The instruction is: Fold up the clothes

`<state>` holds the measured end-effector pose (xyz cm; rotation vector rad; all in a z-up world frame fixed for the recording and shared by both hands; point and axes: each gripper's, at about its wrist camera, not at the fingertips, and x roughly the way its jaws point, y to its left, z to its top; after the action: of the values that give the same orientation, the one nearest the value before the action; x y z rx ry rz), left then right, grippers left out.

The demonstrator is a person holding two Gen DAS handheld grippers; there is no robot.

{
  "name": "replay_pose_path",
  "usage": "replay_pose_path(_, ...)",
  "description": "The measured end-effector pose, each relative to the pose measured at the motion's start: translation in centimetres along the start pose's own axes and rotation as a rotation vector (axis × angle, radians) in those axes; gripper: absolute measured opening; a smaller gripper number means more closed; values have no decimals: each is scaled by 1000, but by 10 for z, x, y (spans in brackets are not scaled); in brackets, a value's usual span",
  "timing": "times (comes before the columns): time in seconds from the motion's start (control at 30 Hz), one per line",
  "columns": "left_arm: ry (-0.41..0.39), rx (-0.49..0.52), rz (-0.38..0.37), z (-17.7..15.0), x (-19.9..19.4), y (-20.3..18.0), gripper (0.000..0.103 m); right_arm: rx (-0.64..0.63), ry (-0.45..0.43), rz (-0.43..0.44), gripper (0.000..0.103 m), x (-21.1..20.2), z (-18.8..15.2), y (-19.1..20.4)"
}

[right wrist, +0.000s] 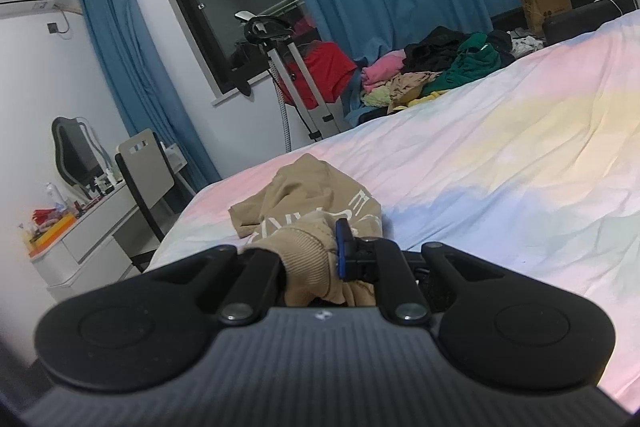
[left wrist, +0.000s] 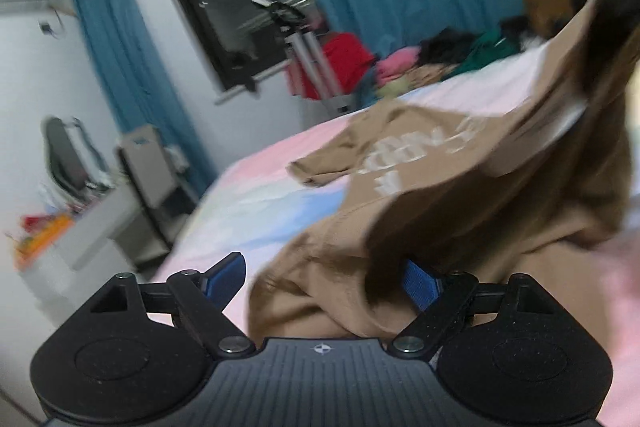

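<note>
Ribbed tan cuff fabric fills the space just ahead of the right gripper (right wrist: 320, 251), whose fingers (right wrist: 342, 247) are clamped together on it; only the blue pad of one finger shows, the other being buried under the cloth. Holding by the ribbed band seems sensible, since that edge is thick and gives a firm bite from which the rest of the garment can be drawn out straight.

From the left wrist view, the left gripper (left wrist: 320, 277) has its blue fingers (left wrist: 224, 277) spread wide apart, with a bunched fold of the tan sweatshirt (left wrist: 420, 147) lying between them but not pinched. It looks placed to take a second hold on the near hem, so that both hands can stretch the piece flat before any fold; that is my reading, not something shown.

The sweatshirt lies on the bed (right wrist: 500, 155), partly spread over the pastel sheet and partly lifted: one portion rises toward the upper right of the left view, where a dark blurred shape, which I cannot identify for certain, carries it. It is a soft, thick tan knit with pale lettering across the chest, too blurred to read, and one sleeve trails off to the side. Folding proper has not begun.

A pile of other clothes (right wrist: 432, 67) waits at the far edge of the bed
</note>
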<state>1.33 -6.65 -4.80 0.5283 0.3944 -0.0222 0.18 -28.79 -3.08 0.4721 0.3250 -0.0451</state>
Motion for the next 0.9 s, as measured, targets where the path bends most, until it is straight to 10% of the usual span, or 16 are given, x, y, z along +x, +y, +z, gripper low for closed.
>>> replay_pose_path(0.3,-56,-367,41,3,-39,73,90,-33,49,-95,13,10,-2,-3)
replay_pose_path(0.47,-151,-482,65,2,-71,100,91,-128,197,-150,52,28,-13,-3)
replay_pose_path(0.67,-123,-527,111,5,-66,110,91,-314,399,-170,65,40,-39,2)
replay_pose_path(0.9,-154,-525,91,6,-60,108,92,-246,203,-264,65,15,-13,-3)
